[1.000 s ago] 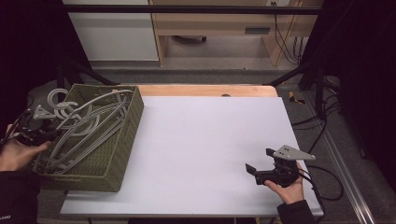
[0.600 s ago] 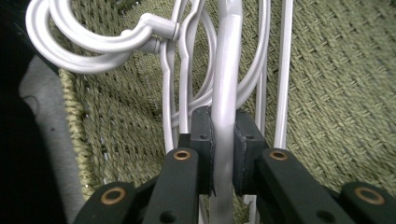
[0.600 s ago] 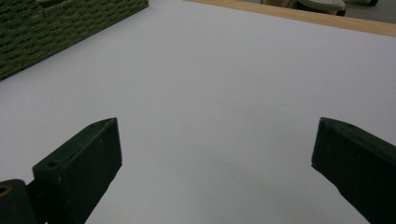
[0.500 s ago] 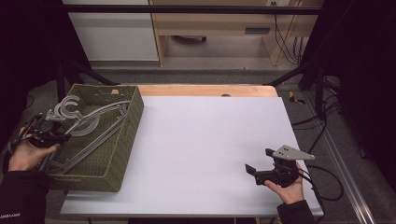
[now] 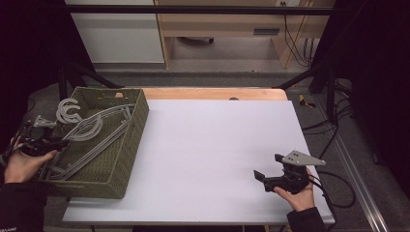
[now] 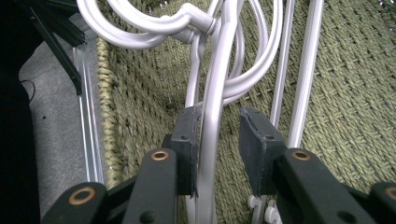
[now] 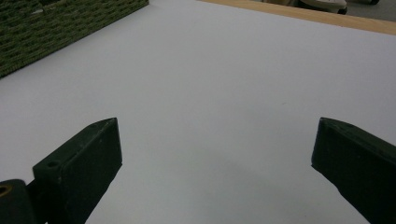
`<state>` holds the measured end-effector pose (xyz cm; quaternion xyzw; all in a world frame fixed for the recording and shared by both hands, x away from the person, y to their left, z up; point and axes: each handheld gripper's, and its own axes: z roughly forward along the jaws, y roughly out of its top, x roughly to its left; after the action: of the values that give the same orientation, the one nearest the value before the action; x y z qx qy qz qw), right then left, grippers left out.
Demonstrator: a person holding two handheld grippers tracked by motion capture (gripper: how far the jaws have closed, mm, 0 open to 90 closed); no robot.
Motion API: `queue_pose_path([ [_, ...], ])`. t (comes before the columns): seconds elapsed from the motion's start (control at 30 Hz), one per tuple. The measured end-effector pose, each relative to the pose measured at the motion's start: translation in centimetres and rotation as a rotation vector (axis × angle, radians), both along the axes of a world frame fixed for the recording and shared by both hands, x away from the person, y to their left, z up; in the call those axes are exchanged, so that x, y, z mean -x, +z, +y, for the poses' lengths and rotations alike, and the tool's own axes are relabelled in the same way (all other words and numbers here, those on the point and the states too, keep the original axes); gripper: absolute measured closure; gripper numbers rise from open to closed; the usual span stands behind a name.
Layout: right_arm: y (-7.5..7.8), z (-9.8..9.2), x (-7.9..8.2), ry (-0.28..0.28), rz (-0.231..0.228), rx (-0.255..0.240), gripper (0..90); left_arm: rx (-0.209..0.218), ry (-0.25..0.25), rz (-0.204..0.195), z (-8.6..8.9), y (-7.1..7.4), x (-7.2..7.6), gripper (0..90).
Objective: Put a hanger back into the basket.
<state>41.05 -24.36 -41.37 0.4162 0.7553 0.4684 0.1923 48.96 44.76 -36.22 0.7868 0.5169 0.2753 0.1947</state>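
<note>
- Your left gripper (image 6: pixel 217 149) is working at the hangers (image 5: pixel 92 133) in the basket (image 5: pixel 128 154) at the desk's (image 5: pixel 217 145) left edge.
- Its fingers (image 6: pixel 187 149) have just been opening; one hanger's bar (image 6: pixel 212 126) is lying between them, touching one pad, not clamped.
- Your right gripper (image 5: pixel 270 178) is resting near the desk's front right corner, fingers (image 7: pixel 81 163) wide apart, holding nothing.
- No hanger is lying out on the desk yet, so I judge most work is remaining.

both tongs are matte black. the left tongs (image 6: pixel 217 140) have flat, worn pads on arms with brass-ringed pivot holes. the right tongs (image 5: pixel 263 180) carry a grey three-cornered plate on top and trail a black cable. the person wears dark sleeves (image 5: pixel 19 212).
</note>
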Motion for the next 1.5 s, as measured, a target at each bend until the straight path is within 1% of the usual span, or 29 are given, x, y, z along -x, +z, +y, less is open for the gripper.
queue_pose_path([
  [0.1,0.0,0.0,0.0,-0.002,0.002,0.0,2.0,-0.005,0.04,-0.01,0.3,-0.3,0.1,68.4],
  [0.2,0.0,0.0,0.0,0.004,0.005,0.0,2.0,-0.006,0.057,-0.004,0.4,-0.8,0.0,77.5],
  [0.3,-0.1,0.1,0.0,0.002,0.005,0.002,2.0,-0.053,0.069,0.006,0.1,-1.0,-0.2,77.9],
  [0.47,-0.1,0.1,0.0,0.003,0.004,0.003,2.0,-0.075,0.088,0.015,-0.2,-1.2,-0.6,77.5],
  [0.57,0.0,0.0,0.1,0.003,-0.001,0.0,2.0,-0.08,0.102,0.01,-0.1,-1.3,-0.7,71.7],
  [0.6,0.0,0.0,0.1,0.003,-0.001,0.0,2.0,-0.071,0.107,0.005,-0.1,-1.2,-0.7,71.7],
  [0.63,0.1,0.0,0.1,0.004,-0.002,-0.005,2.0,-0.022,0.108,-0.022,-0.1,-0.8,-0.4,68.1],
  [0.67,0.1,0.0,0.1,0.004,-0.002,-0.005,2.0,-0.022,0.108,-0.022,-0.1,-0.8,-0.4,65.6],
  [0.7,0.1,-0.1,0.1,-0.001,-0.011,-0.004,2.0,0.007,0.094,-0.057,-0.5,-0.4,0.0,64.1],
  [0.73,0.1,-0.1,0.1,-0.001,-0.011,-0.004,2.0,0.007,0.094,-0.057,-0.5,-0.4,0.0,62.1],
  [0.77,0.2,-0.1,0.2,-0.001,-0.014,-0.01,2.0,0.058,0.073,-0.103,-1.0,0.1,0.6,59.8],
  [0.8,0.2,-0.1,0.2,-0.001,-0.014,-0.01,2.0,0.058,0.073,-0.103,-1.0,0.1,0.6,57.1],
  [0.9,0.2,-0.3,0.2,-0.001,-0.024,-0.012,2.0,0.122,0.035,-0.158,-2.3,0.8,1.5,51.8],
  [0.93,0.3,-0.3,0.2,-0.003,-0.027,-0.023,2.0,0.142,0.009,-0.173,-2.8,1.0,1.9,47.2],
  [0.97,0.3,-0.3,0.2,-0.003,-0.027,-0.023,2.0,0.175,-0.016,-0.199,-3.5,1.2,2.3,47.2],
  [1.03,0.4,-0.4,0.2,-0.008,-0.038,-0.028,2.0,0.247,-0.075,-0.251,-5.2,1.5,3.3,38.8],
  [1.07,0.4,-0.4,0.2,-0.008,-0.038,-0.028,2.0,0.247,-0.075,-0.251,-5.2,1.5,3.3,35.7],
  [1.1,0.4,-0.5,0.3,-0.01,-0.041,-0.03,1.9,0.282,-0.122,-0.275,-6.4,1.7,4.0,33.4],
  [1.13,0.5,-0.5,0.3,-0.005,-0.042,-0.035,1.9,0.282,-0.122,-0.275,-6.4,1.7,4.0,30.5],
  [1.17,0.5,-0.6,0.4,-0.007,-0.048,-0.036,1.9,0.339,-0.171,-0.298,-7.8,1.8,4.7,27.5],
  [1.2,0.5,-0.6,0.4,-0.007,-0.048,-0.036,1.9,0.339,-0.171,-0.298,-7.8,1.8,4.7,24.9],
  [1.23,0.6,-0.6,0.4,-0.012,-0.052,-0.047,1.8,0.388,-0.204,-0.312,-8.9,1.8,5.3,22.7],
  [1.27,0.6,-0.6,0.4,-0.012,-0.052,-0.047,1.8,0.388,-0.204,-0.312,-8.9,1.8,5.3,21.4],
  [1.3,0.6,-0.6,0.4,-0.013,-0.058,-0.052,1.8,0.424,-0.246,-0.329,-10.3,1.6,6.0,19.6],
  [1.37,0.7,-0.7,0.5,-0.01,-0.062,-0.053,1.8,0.446,-0.282,-0.34,-11.6,1.4,6.7,15.2],
  [1.4,0.7,-0.7,0.5,-0.01,-0.062,-0.053,1.8,0.446,-0.282,-0.34,-11.6,1.4,6.7,13.8],
  [1.43,0.7,-0.7,0.5,-0.013,-0.067,-0.061,1.7,0.456,-0.31,-0.343,-12.6,1.2,7.2,12.1],
  [1.47,0.7,-0.8,0.5,-0.013,-0.069,-0.061,1.7,0.456,-0.31,-0.343,-12.6,1.2,7.2,10.5],
  [1.5,0.8,-0.8,0.6,-0.014,-0.07,-0.066,1.6,0.46,-0.34,-0.343,-13.8,0.9,7.7,9.3],
])
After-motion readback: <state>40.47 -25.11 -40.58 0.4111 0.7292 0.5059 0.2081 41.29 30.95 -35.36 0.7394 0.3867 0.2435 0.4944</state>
